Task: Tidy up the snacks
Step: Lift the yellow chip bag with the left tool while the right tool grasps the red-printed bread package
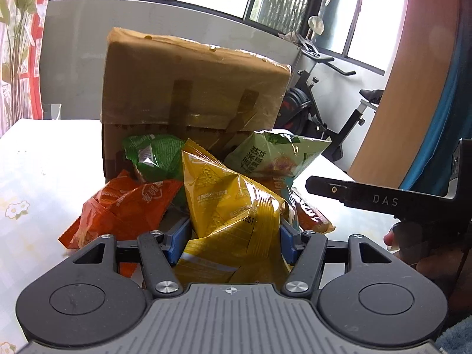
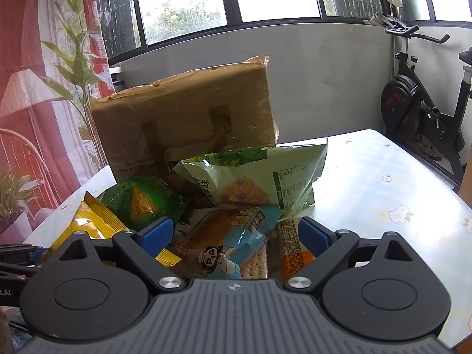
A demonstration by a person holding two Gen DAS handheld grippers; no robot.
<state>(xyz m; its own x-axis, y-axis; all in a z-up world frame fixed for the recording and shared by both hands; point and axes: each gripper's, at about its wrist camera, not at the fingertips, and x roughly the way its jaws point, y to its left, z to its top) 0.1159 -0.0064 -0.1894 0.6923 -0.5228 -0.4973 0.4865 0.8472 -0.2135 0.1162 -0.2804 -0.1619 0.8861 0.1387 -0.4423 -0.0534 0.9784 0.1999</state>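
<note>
In the left wrist view a yellow snack bag point(image 1: 230, 200) stands between the blue pads of my left gripper point(image 1: 233, 237), which is shut on it. Behind it lie an orange bag point(image 1: 124, 209), a dark green bag point(image 1: 153, 156) and a pale green bag point(image 1: 277, 153). In the right wrist view my right gripper point(image 2: 236, 233) is open wide over a blue cracker packet point(image 2: 233, 242), its pads clear of the packet. An orange packet point(image 2: 292, 247) lies by the right pad. The yellow bag point(image 2: 88, 224) shows at the left.
A brown cardboard box point(image 1: 191, 82) point(image 2: 183, 112) stands behind the pile on the flower-print table point(image 2: 368, 177). A finger of the right gripper point(image 1: 339, 190) reaches in from the right of the left view. An exercise bike point(image 2: 413, 109) stands beyond the table.
</note>
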